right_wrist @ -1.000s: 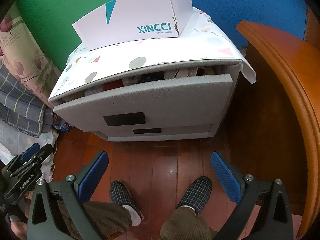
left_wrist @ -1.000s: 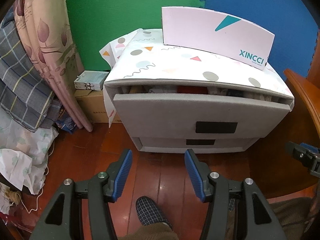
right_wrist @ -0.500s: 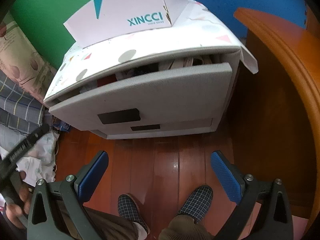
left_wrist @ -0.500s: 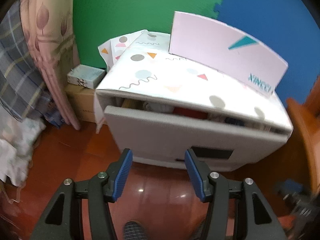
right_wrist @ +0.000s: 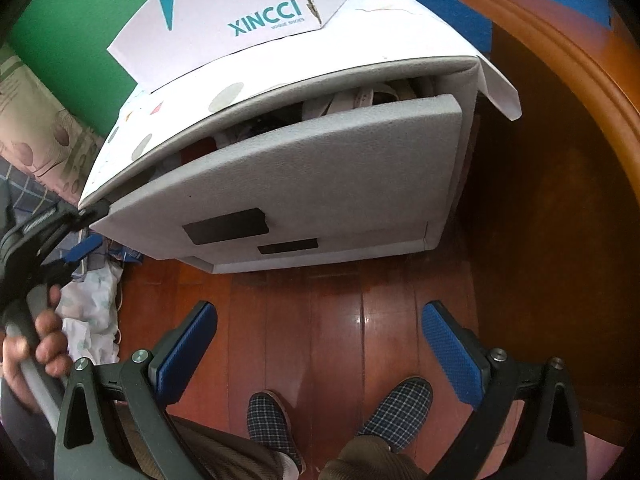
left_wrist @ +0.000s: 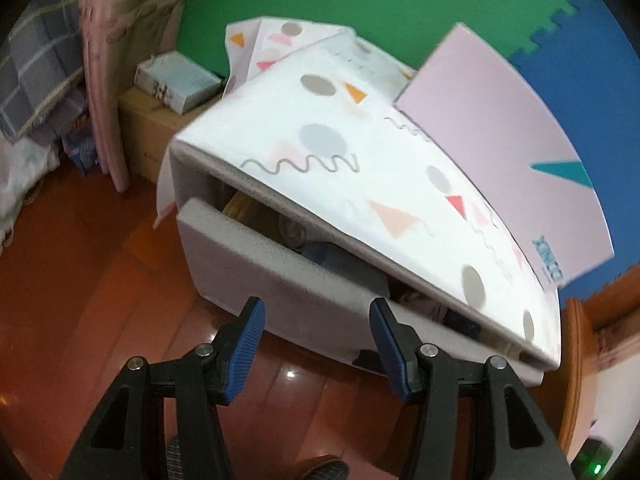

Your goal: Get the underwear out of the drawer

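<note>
A grey fabric drawer unit stands on the wooden floor, its top drawer (left_wrist: 288, 280) (right_wrist: 320, 176) pulled slightly out. Folded underwear (right_wrist: 344, 100) in white, dark and red shows through the gap above the drawer front; in the left wrist view blue and yellow fabric (left_wrist: 344, 264) shows there. My left gripper (left_wrist: 316, 320) is open and empty, its fingers just in front of the drawer's left part. In the right wrist view the left gripper (right_wrist: 86, 226) appears by the drawer's left corner, held by a hand. My right gripper (right_wrist: 320, 340) hangs open and empty over the floor, short of the unit.
A patterned white cloth (left_wrist: 360, 152) covers the unit's top, with a pale XINCCI shoe box (right_wrist: 240, 12) on it. A curved wooden furniture edge (right_wrist: 560, 52) is at the right. Curtains, a plaid blanket and small boxes (left_wrist: 176, 80) crowd the left. Slippered feet (right_wrist: 400, 408) stand below.
The left gripper has swung left and rolled, closing in on the drawer's left end, which now looks tilted. The right gripper has dropped slightly nearer the unit. Both keep the same opening.
</note>
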